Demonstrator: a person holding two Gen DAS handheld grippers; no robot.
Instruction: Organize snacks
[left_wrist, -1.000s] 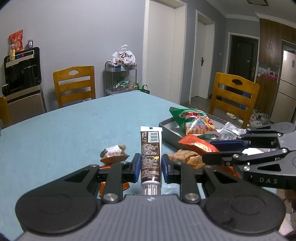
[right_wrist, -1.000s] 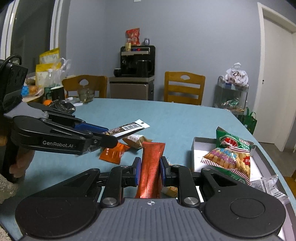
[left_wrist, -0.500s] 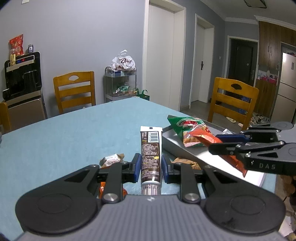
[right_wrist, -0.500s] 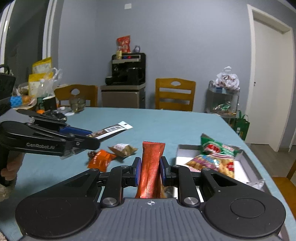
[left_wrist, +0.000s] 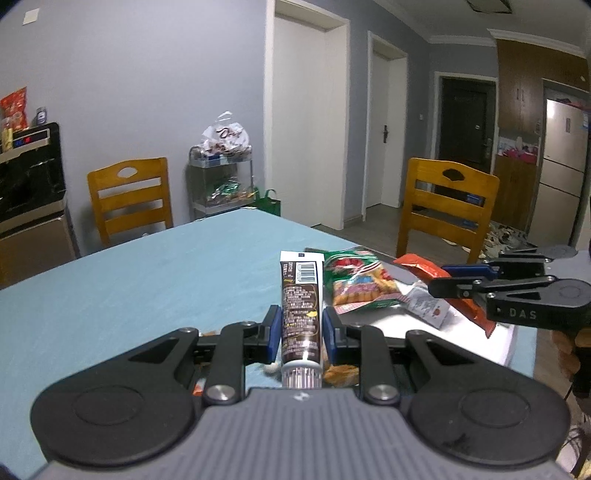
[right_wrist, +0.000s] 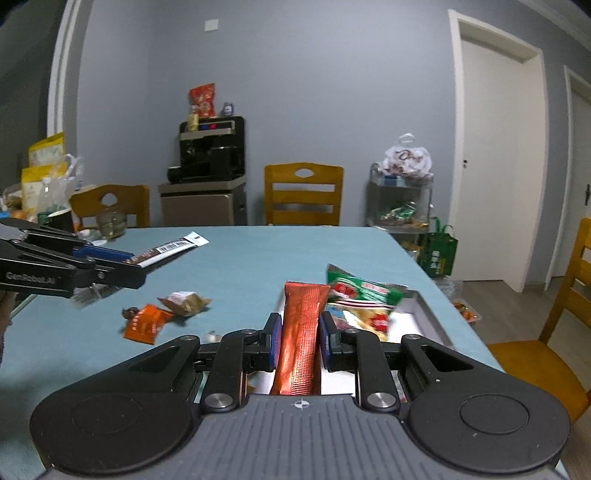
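Note:
My left gripper (left_wrist: 301, 328) is shut on a brown tube-shaped packet (left_wrist: 300, 306) with a barcode end, held above the blue table (left_wrist: 166, 288). The right wrist view shows this gripper (right_wrist: 136, 266) at the left with the brown packet (right_wrist: 173, 248) sticking out. My right gripper (right_wrist: 300, 332) is shut on a red-orange stick packet (right_wrist: 301, 325) over the near end of the grey tray (right_wrist: 424, 310). A green snack bag (right_wrist: 362, 295) lies in the tray. The left wrist view shows the right gripper (left_wrist: 441, 277), its red packet (left_wrist: 421, 266), the green bag (left_wrist: 360, 284) and a silver sachet (left_wrist: 424, 304).
An orange packet (right_wrist: 146, 325) and a gold-wrapped snack (right_wrist: 184, 301) lie loose on the table, left of the tray. Wooden chairs (right_wrist: 303, 195) stand round the table. A dark mug (right_wrist: 59, 219) and a glass (right_wrist: 110, 221) sit at the far left. The table edge runs just right of the tray.
My right gripper has carried the red-orange packet to the right, from over the loose snacks to over the tray. My left gripper has risen a little with the brown packet.

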